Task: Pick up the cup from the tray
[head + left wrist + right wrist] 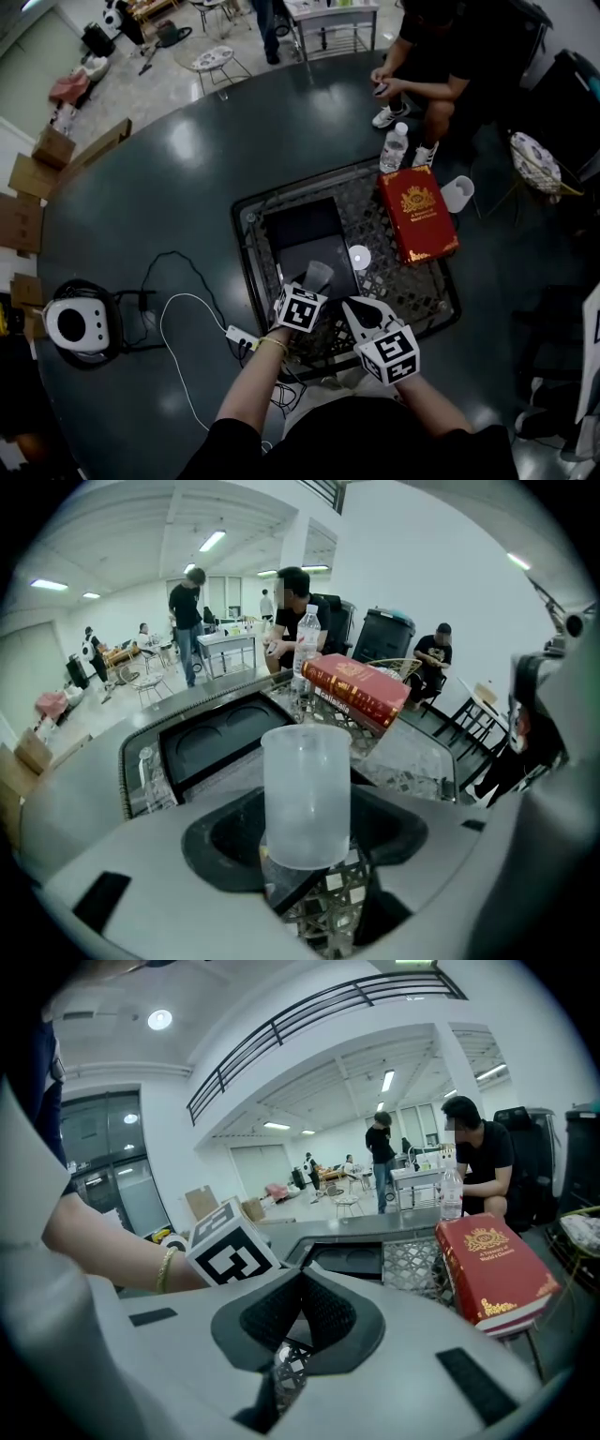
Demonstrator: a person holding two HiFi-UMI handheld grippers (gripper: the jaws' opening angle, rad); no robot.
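Over the tray [305, 230] — left tongs [305, 847] tight on cup [306, 789], perhaps aloft; right tongs [300, 1312] together.

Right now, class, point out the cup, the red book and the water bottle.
cup [306, 799], left gripper view, middle of its frosted wall.
red book [418, 214], head view, centre of its cover.
water bottle [394, 152], head view, its body.

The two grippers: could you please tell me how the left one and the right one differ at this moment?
The left gripper is shut on the translucent cup; the right gripper has its jaws together on nothing. The left gripper reaches over the black tray, while the right gripper sits beside it over the mesh. Both carry a marker cube.
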